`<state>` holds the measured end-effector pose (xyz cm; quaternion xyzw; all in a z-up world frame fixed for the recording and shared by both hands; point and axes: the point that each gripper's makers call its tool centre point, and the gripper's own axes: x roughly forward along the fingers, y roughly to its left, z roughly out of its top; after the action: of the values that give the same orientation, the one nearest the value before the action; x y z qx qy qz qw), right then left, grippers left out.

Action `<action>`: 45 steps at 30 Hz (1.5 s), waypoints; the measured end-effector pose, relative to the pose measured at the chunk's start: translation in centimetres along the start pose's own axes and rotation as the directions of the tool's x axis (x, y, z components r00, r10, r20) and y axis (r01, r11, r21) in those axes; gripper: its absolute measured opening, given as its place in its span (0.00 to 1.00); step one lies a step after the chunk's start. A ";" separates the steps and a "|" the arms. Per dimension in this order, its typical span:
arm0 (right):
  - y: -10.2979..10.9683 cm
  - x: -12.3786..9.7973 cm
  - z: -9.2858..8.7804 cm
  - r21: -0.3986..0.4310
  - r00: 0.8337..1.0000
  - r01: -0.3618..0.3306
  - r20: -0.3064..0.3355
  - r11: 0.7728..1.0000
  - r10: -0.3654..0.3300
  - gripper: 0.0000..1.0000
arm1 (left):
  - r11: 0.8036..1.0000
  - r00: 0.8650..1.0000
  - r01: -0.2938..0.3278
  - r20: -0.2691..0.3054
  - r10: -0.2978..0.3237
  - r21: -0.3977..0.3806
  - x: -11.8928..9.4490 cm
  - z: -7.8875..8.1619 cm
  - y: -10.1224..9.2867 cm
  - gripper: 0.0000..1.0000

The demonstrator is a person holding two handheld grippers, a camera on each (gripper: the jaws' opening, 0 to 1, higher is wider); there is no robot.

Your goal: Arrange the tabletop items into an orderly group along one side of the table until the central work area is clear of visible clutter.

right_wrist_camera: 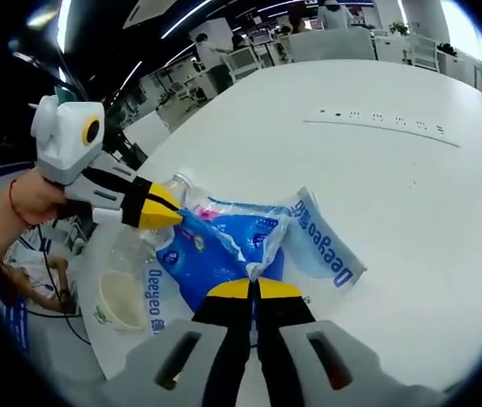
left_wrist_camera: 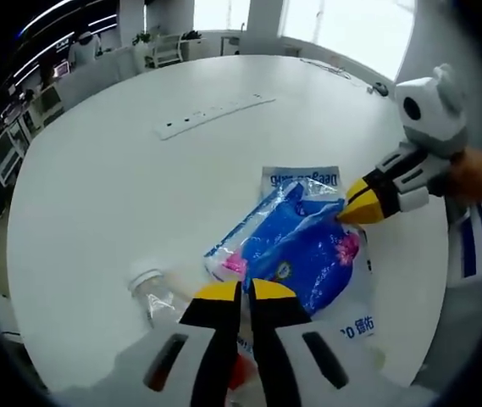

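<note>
An open-plan office: a large round white table [left_wrist_camera: 96, 186] with a built-in white power strip [left_wrist_camera: 215, 115] sits in the foreground. Beyond its far edge in the left gripper view stand white desks and shelving [left_wrist_camera: 166, 49] beneath bright windows [left_wrist_camera: 342, 21]. In the right gripper view, rows of workstations [right_wrist_camera: 224, 72] with people seated or standing stretch away under long linear ceiling lights [right_wrist_camera: 198, 13].
</note>
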<state>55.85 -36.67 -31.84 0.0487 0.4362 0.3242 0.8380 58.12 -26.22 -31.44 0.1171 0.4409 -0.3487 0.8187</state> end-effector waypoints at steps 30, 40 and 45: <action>-0.3 -4.4 3.2 -0.037 0.998 0.012 0.068 0.999 -0.010 0.00 | 0.999 0.993 0.003 0.120 0.001 -0.032 -3.4 4.1 -2.5 0.00; -0.7 -7.0 3.9 -0.050 0.995 0.031 0.097 0.998 -0.026 0.00 | 0.999 0.986 0.013 0.167 -0.007 -0.034 -4.3 6.2 -4.2 0.00; -1.4 -8.4 4.4 -0.054 0.993 0.043 0.112 0.998 -0.037 0.00 | 1.000 0.981 0.021 0.195 -0.016 -0.024 -4.7 7.8 -5.3 0.00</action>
<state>56.44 -41.81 -23.80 0.0341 0.3807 0.3166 0.8682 57.85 -31.77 -22.50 0.0679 0.3642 -0.3604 0.8561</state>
